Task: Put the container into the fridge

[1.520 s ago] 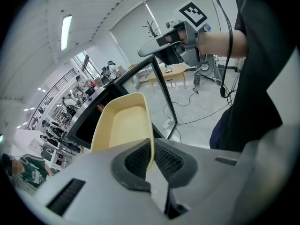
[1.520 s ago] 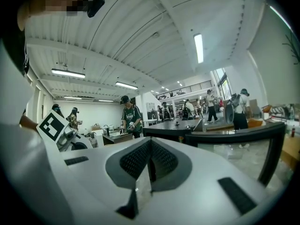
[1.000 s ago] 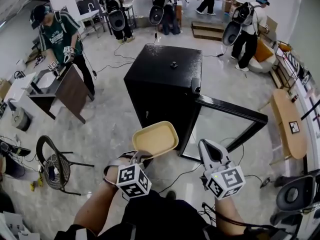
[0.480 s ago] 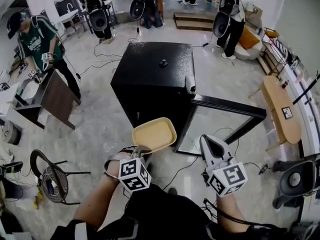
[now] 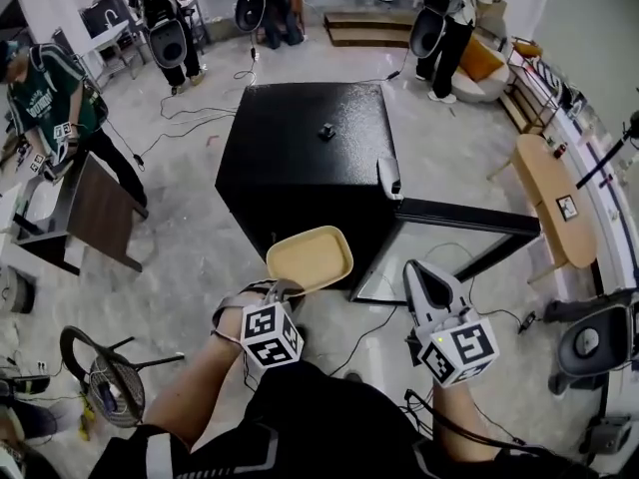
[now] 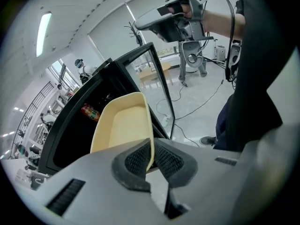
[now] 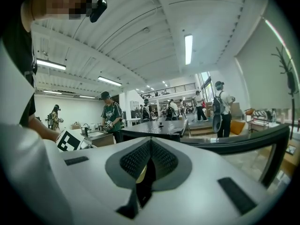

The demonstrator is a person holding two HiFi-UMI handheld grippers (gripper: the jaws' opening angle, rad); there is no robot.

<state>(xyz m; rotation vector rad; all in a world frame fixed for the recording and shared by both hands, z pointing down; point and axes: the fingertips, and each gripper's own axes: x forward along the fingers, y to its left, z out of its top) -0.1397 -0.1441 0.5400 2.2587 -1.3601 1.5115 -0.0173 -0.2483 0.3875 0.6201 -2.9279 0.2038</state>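
The shallow yellow container [image 5: 310, 259] hangs in front of the black fridge [image 5: 300, 153], just outside its open front. My left gripper [image 5: 284, 289] is shut on the container's near rim. In the left gripper view the rim [image 6: 149, 144] sits pinched between the pads, and the container [image 6: 123, 125] tilts toward the dark fridge interior [image 6: 70, 130], where a red can [image 6: 89, 111] lies. The glass fridge door [image 5: 464, 230] stands swung open to the right. My right gripper [image 5: 413, 270] hovers beside that door, shut and empty; its view shows the pads [image 7: 161, 161] together.
Cables [image 5: 384, 329] trail on the floor below the door. A wire chair [image 5: 105, 367] stands at lower left, a brown table [image 5: 95, 213] at left, a wooden bench [image 5: 551, 198] at right. Several people work at the far side. A small knob [image 5: 325, 131] sits on the fridge top.
Both grippers have moved closer to the fridge. The left one has dipped with the container, and the fridge interior now fills more of its view.
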